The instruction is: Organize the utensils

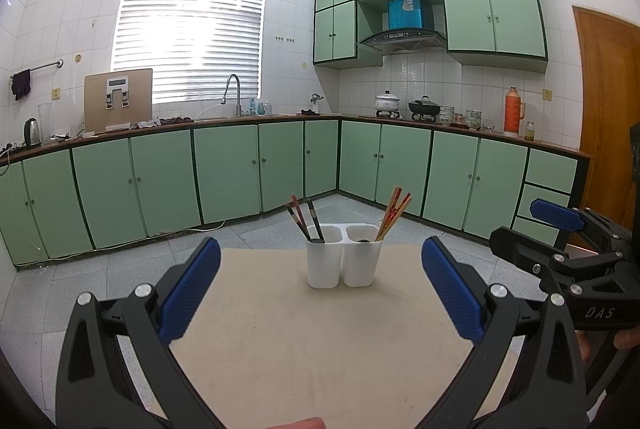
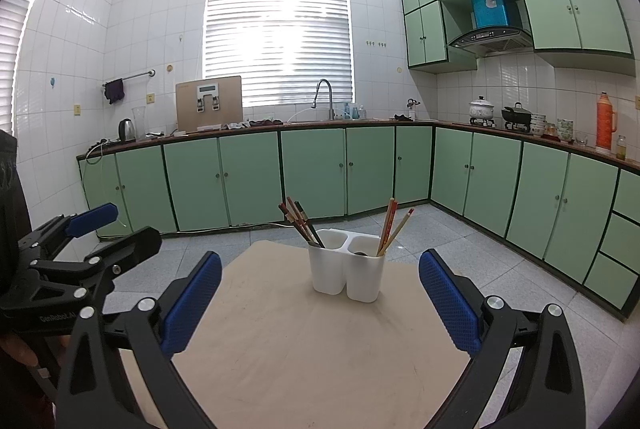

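Both grippers (image 1: 320, 285) (image 2: 320, 293) hung released and empty near the holder (image 1: 343, 256) mid-table (image 1: 280, 349), dark chopsticks (image 1: 304, 221) left cup, light chopsticks (image 1: 394, 213) right; should've approached from above, pinched one bundle high.

White tiled walls (image 2: 160, 9), bright blinded window (image 2: 278, 41), green cabinets (image 1: 224, 173), grey tiled floor (image 1: 248, 233), wooden door (image 1: 608, 109)

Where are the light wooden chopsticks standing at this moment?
In both wrist views the light wooden chopsticks stand in the right cup of the white holder on the table, leaning right; the dark chopsticks stand in the left cup.
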The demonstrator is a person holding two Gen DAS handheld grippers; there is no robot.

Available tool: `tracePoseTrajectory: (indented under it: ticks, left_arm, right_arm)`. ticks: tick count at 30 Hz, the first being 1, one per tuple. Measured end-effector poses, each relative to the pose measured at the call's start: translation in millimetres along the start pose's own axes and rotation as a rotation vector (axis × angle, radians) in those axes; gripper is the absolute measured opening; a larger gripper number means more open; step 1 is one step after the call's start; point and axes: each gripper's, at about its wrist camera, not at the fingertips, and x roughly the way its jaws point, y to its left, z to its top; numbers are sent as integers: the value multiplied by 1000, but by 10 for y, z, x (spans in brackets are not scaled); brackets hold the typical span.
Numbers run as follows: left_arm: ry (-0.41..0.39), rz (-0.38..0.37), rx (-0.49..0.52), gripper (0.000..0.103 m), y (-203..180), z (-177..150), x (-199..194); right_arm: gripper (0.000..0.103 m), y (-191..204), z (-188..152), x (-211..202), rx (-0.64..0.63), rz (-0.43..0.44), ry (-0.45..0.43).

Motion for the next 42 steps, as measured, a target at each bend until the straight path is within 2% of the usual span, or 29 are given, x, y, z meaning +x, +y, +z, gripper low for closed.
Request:
tracePoseTrajectory:
  ticks: [42]
  left_arm:
    - [10,-4,0,98,87,-40,82]
  right_arm:
    - [97,-54,-79,46,4,-2,13]
